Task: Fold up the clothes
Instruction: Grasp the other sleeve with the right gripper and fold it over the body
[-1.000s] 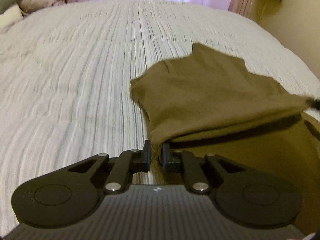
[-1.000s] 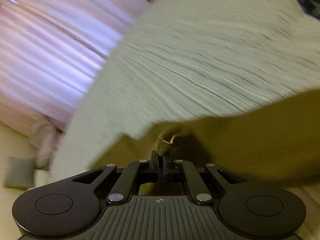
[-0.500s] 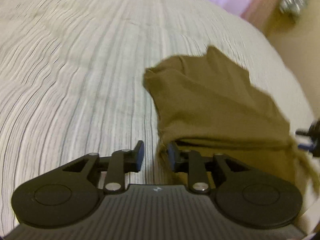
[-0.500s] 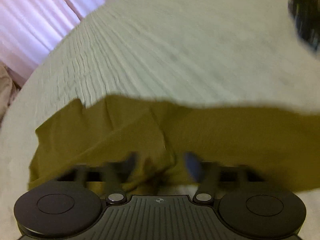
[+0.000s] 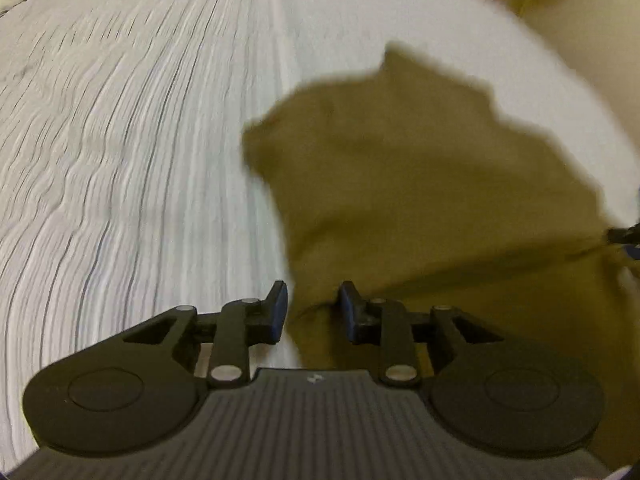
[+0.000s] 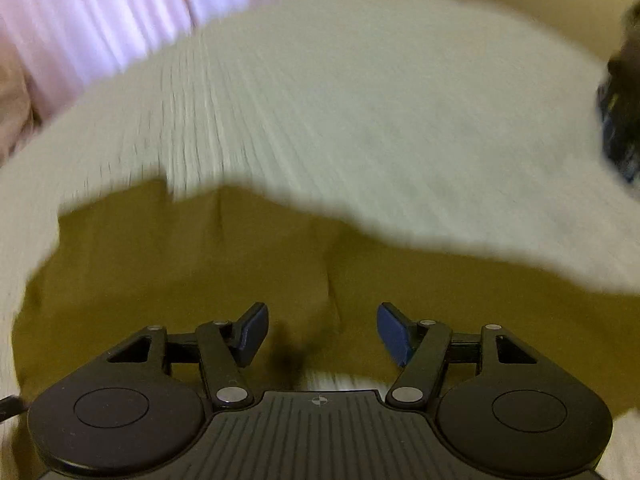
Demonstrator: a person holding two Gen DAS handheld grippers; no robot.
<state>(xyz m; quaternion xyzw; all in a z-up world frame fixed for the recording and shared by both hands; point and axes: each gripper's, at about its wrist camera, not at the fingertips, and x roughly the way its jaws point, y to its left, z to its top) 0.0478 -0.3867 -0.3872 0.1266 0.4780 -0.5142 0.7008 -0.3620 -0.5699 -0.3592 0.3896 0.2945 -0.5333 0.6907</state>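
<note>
1. The olive-brown garment lies spread on the ribbed pale bedspread, with what looks like one layer doubled over another; both views are blurred, so the exact fold lines are hard to read.
2. The left gripper stands partly open with nothing pinched. Its right finger sits over the near left edge of the cloth and its left finger over bare bedspread, so that edge runs right between the two.
3. The right gripper is spread wider and is also empty. The garment lies directly under and ahead of it, with a crease or seam running away from the gap between its fingers.
4. From the left gripper the cloth stretches forward and to the right. From the right gripper it stretches forward and across to both sides, widest to the left.
5. The long run of the garment seems to go across between the two grippers, which sit at opposite ends of its near edge.
6. Neither hand is clearly nearer: both are at the cloth's near hem. The left has an edge already lined up between its fingers; the right is over the body of the fabric.
7. This layout fits either a fold just laid down and let go, or the cloth being approached for another fold.
8. A dark patterned object rests on the bed to the far right, well apart from the garment.
</note>
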